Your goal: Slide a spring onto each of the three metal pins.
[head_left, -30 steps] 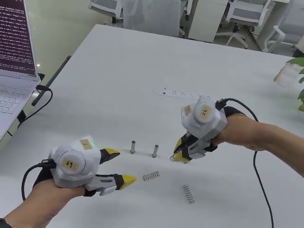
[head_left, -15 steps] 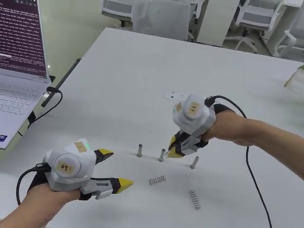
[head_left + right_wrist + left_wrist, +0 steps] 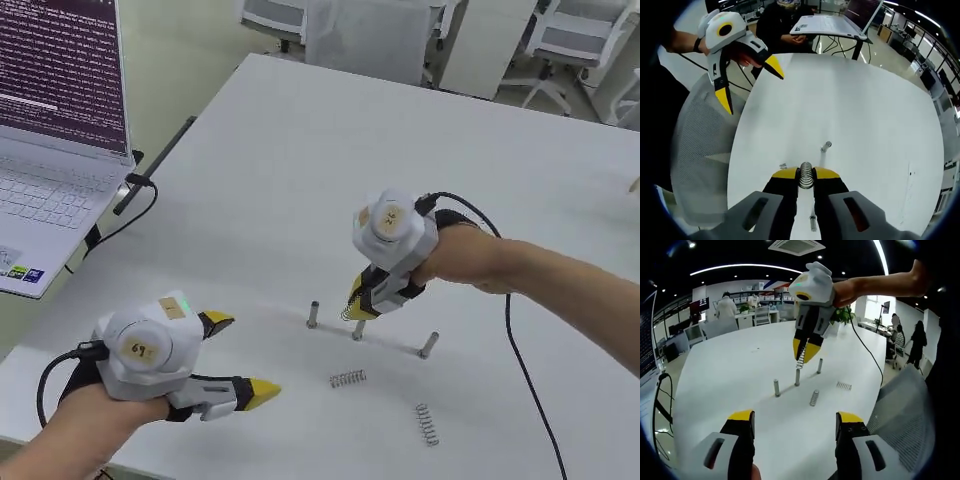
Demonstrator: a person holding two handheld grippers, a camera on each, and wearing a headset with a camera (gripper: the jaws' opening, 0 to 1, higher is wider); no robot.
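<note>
No springs seated yet: right gripper [image 3: 355, 308] clamps one small coiled wire spring [image 3: 805, 175] at the tip of the middle short steel pin [image 3: 358, 330], left gripper [image 3: 242, 355] gapes empty, and two loose springs [image 3: 347, 378] lie on the white table [image 3: 250, 180].

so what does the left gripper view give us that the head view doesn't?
Left gripper view: side-on look at the held spring right over the middle pin, plus people in the background. Head view: the laptop off to the left. Both: right gripper shut on that spring, three pins, two loose springs.
</note>
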